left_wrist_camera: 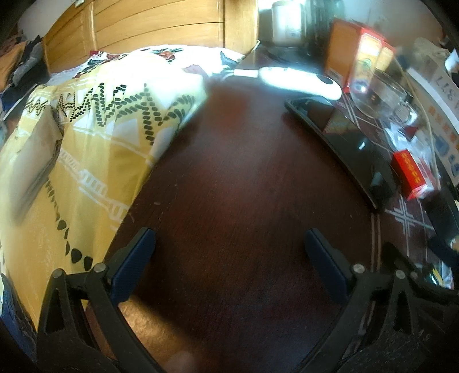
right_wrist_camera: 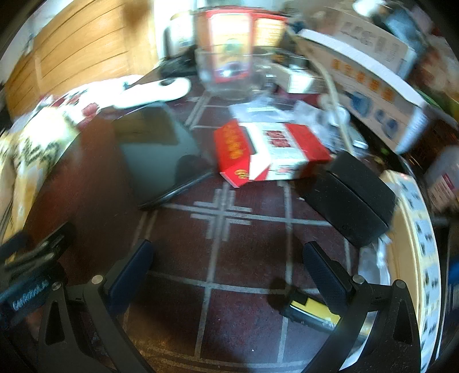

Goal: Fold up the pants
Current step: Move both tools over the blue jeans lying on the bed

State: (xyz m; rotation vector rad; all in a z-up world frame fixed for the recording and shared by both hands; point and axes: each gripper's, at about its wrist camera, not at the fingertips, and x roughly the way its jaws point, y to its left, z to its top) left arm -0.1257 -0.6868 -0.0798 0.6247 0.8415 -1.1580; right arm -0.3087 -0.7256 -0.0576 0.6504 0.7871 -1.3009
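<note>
pants (left_wrist_camera: 86, 149): yellow cloth w/ black zigzag + white ladder print, heaped at the table's left side, draped over its edge; a flat folded section lies far left in left wrist view. In right wrist view only a blurred bit shows at the left edge (right_wrist_camera: 31, 155). No gripper touches it.
left gripper (left_wrist_camera: 229, 258): fingers spread wide, nothing between them, over bare dark wood just right of the pants. Blue pads (left_wrist_camera: 134, 264) face inward.
right gripper (right_wrist_camera: 228, 272): fingers wide apart, empty, above the tiled-pattern part of the top. A small black-and-yellow item (right_wrist_camera: 312, 312) lies just beside its right finger; can't tell what it is.
table (left_wrist_camera: 235, 178): dark red-brown wood; right part has pale cross lines (right_wrist_camera: 223, 215).
tablet (right_wrist_camera: 160, 155): black glossy slab, flat, between pants and red box; seen edge-on at right in left wrist view (left_wrist_camera: 344, 143).
red box (right_wrist_camera: 269, 152): red/white carton lying flat, just right of the tablet; also at (left_wrist_camera: 413, 175).
black case (right_wrist_camera: 350, 198): matte, rounded, right of the red box.
white device (right_wrist_camera: 155, 91): long, glossy, behind the tablet, near the pants' far end; (left_wrist_camera: 298, 80).
glass bowl (right_wrist_camera: 226, 71): clear, upright, behind the red box; (left_wrist_camera: 378, 94).
back clutter: orange/red cartons (left_wrist_camera: 358, 54), long white box w/ print (right_wrist_camera: 370, 83), white cable (right_wrist_camera: 335, 94). Blurred.
wall: wood panels (left_wrist_camera: 155, 25) behind the pants.
</note>
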